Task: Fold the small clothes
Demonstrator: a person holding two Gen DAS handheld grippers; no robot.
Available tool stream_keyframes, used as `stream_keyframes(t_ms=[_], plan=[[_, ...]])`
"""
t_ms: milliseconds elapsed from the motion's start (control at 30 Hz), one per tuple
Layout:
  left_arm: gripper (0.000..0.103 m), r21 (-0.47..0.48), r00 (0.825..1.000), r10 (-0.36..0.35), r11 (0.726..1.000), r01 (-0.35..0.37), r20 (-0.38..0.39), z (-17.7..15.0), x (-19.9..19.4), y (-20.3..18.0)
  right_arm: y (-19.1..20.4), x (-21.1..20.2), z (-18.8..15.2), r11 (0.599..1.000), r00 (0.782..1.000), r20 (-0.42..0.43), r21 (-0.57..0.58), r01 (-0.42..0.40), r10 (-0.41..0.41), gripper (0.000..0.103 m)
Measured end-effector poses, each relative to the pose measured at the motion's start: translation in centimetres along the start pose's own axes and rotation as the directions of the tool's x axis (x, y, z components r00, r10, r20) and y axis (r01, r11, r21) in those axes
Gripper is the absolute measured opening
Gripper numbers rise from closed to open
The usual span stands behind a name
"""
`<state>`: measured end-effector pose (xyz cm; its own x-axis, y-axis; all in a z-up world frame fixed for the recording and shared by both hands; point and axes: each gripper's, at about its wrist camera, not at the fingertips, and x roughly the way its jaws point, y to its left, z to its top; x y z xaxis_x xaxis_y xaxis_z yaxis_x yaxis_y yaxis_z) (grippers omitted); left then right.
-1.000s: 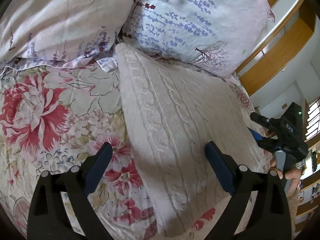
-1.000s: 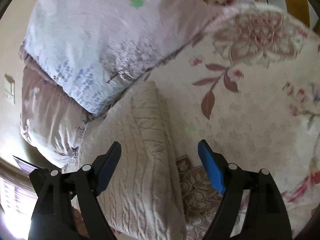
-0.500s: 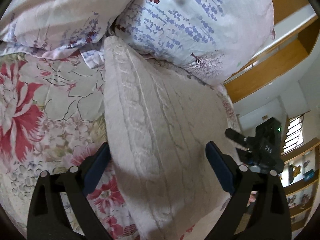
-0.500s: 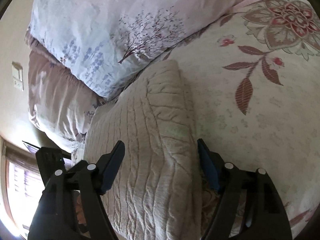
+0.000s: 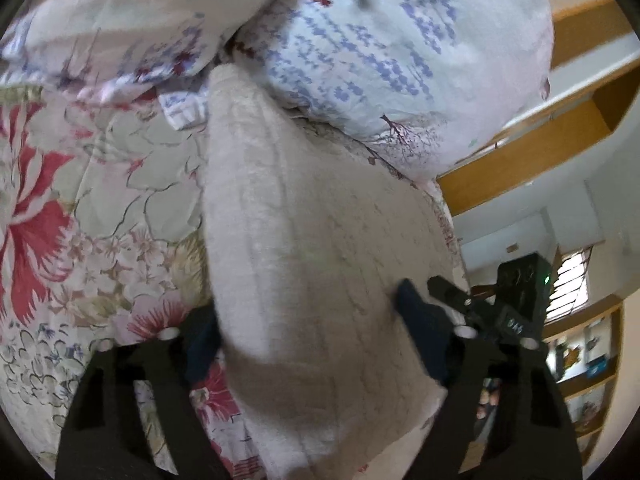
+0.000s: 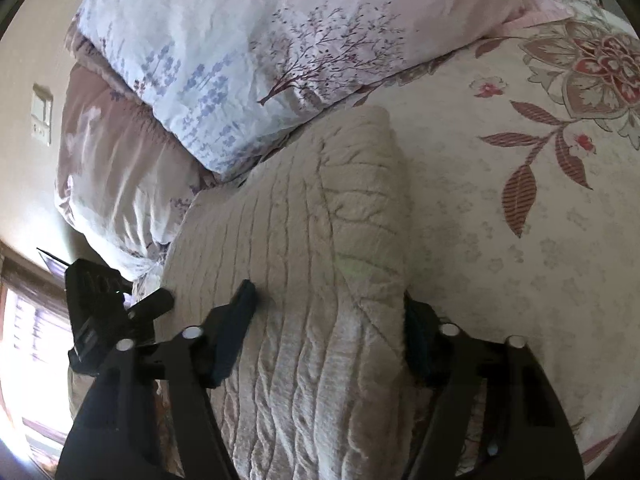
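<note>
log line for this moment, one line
step: grasp | left gripper: open, straddling knit sweater edge | right gripper: open, straddling opposite edge | on floral bedspread

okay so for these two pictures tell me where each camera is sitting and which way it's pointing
Left wrist: sits on the left gripper, looking along its jaws over the cream knit sweater toward the pillows; the right gripper shows at right.
Right wrist: sits on the right gripper, looking over the sweater's opposite edge toward the lavender pillow and floral bedspread; the left gripper shows at left.
Shared: sweater, lavender pillow, bedspread; each view catches the other gripper, so they face the sweater from opposite sides.
</note>
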<state>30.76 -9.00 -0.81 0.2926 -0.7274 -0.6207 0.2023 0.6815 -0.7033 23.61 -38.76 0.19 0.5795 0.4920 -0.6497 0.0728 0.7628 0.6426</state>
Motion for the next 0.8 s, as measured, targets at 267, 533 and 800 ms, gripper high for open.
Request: stream_keyframes(t_ms=[267,533,800], plan=[[0.039,-0.047,0.995,-0.093,0.994,0.094,0.021,-0.2,-1.5,0.4,-0.4,-1.0,-0.8,0.991,0.993,0.051,0.077,-0.111,0.108,0.03],[0.037,0.006,0.993,-0.114,0.994,0.114,0.037,-1.5,-6.6,0.2,5.0,-1.9,-3.0,0.984,0.981,0.076,0.011,-0.177,0.176,0.028],[0.039,-0.012,0.994,0.044,0.999,-0.043,0.102,-2.6,-15.1,6.5,12.8,4.2,-5.0,0.982,0.992,0.019,-0.148,-0.117,0.121,0.027]])
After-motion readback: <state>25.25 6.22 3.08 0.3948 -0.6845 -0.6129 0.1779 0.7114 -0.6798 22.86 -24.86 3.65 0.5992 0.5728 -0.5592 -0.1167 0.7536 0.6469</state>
